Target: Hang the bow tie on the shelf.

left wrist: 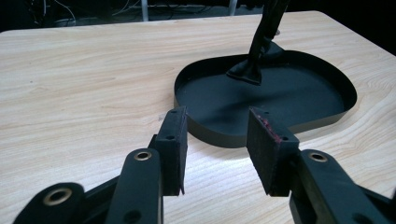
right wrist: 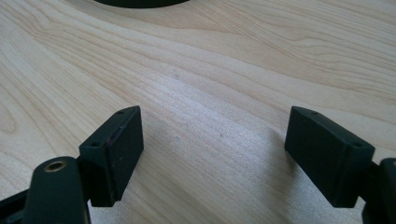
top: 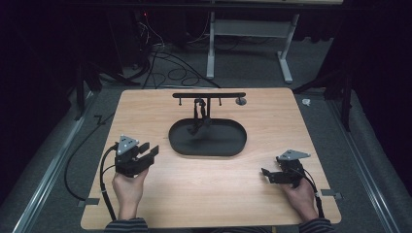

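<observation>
Tray (right wrist: 140, 2) cut off beyond right tongs (right wrist: 212, 154).

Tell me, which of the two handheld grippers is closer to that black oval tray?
Left. The left gripper sits just off the tray at its near-left edge, jaws open toward it; the right gripper rests farther off, toward the table's near-right corner.

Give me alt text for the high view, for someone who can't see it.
A person's hands hold two open black two-jaw grippers, left gripper and right gripper, low over a light wooden table. Between and beyond them sits a black oval tray with a black T-shaped stand rising from its far edge.
</observation>
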`<state>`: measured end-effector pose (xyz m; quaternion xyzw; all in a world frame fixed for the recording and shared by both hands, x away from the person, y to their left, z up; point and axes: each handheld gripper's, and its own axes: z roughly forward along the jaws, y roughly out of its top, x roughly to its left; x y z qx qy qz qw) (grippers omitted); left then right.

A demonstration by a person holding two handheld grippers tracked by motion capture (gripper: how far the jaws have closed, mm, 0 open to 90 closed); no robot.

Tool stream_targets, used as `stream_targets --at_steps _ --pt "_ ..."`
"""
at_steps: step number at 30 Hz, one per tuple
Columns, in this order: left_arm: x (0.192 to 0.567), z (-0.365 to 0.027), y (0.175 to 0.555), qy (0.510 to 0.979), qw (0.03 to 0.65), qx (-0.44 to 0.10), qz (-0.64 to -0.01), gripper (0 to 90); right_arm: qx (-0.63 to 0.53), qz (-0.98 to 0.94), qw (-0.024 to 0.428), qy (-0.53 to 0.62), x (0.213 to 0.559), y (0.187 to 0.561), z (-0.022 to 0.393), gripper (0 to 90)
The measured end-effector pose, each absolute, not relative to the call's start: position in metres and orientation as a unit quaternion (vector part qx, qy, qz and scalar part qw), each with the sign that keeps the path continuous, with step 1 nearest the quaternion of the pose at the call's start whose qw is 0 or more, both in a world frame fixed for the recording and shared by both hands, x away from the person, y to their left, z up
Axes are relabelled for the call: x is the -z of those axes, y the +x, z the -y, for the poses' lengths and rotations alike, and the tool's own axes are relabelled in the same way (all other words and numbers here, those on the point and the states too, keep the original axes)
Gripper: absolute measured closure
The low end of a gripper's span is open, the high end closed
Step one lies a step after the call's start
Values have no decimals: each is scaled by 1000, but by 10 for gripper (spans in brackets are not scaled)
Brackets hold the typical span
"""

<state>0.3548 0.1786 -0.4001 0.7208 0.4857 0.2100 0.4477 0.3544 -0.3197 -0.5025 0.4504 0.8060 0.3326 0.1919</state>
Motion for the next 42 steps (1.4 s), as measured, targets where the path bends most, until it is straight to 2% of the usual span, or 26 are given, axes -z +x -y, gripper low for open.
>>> stream_targets --at_steps 42 --pt "429 -182 342 732 431 -184 -495 564 -332 -806 192 451 502 355 320 206"
